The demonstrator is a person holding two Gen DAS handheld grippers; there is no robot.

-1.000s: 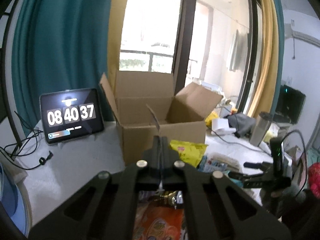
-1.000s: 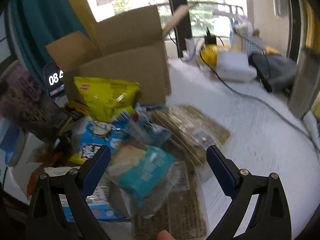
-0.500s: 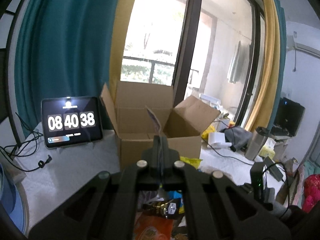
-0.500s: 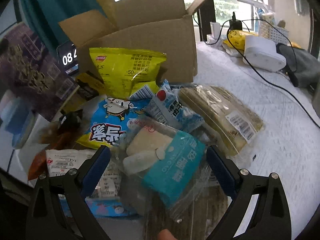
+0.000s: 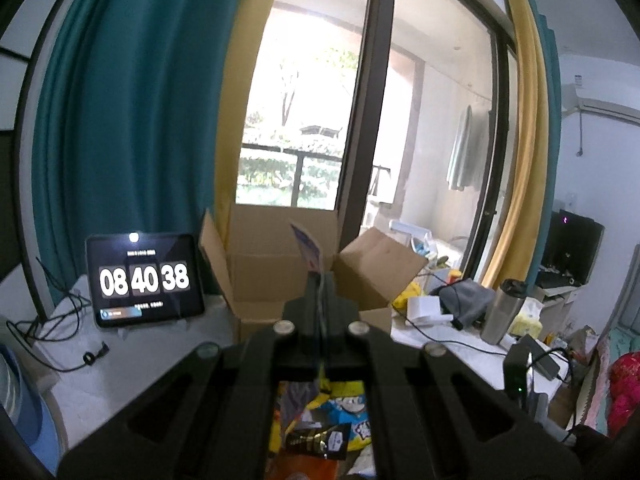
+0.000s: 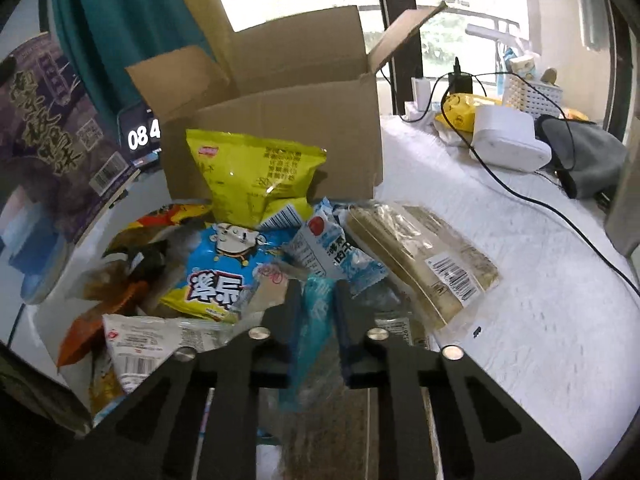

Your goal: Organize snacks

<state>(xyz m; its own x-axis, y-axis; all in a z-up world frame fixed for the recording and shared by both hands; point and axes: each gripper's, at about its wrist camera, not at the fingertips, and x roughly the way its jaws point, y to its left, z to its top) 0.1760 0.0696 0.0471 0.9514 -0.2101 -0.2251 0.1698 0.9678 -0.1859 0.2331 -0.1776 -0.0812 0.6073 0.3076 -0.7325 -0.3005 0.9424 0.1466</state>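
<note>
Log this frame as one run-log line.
left gripper: shut on purple snack packet | right gripper: shut on teal-labelled clear snack packet | open cardboard box: behind pile

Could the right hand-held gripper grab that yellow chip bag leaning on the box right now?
Probably not yet: the right hand-held gripper is already shut on a teal packet, so though the yellow chip bag lies uncovered ahead, there is no free grip.

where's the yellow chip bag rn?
Right wrist view, centre-left: the yellow chip bag leans upright against the front of the open cardboard box, directly behind the blue cartoon snack bag.
</note>
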